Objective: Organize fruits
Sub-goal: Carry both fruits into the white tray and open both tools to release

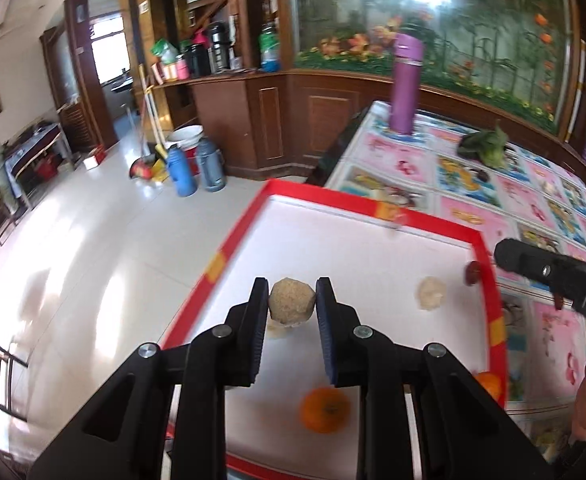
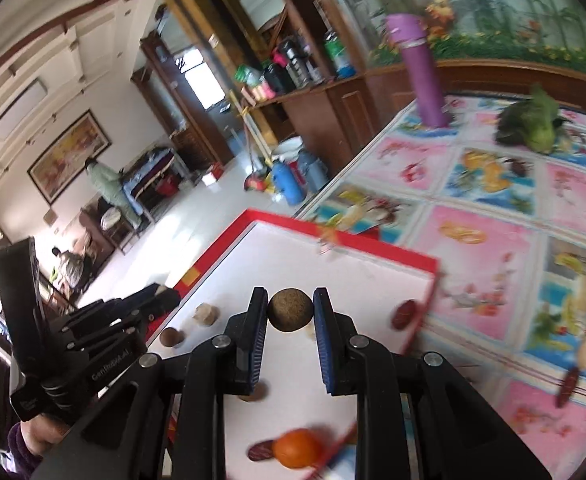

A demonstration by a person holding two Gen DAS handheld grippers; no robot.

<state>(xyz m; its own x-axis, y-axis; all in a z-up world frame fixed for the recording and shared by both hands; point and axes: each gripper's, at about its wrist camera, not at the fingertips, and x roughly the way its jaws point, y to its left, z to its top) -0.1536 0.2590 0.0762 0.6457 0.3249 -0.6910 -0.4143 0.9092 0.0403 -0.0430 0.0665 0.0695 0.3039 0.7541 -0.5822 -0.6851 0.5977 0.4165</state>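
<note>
Both your left gripper [image 1: 292, 300] and right gripper [image 2: 291, 309] pinch a round brown fruit [image 1: 291, 306] over the red-rimmed tray [image 1: 377, 203].

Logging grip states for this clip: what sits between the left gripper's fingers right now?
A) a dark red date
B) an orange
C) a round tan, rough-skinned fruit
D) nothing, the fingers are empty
C: in the left wrist view the left gripper has both fingers pressed against a round tan fruit above the red-rimmed tray, while the orange lies loose on the tray floor nearer the camera.
</note>
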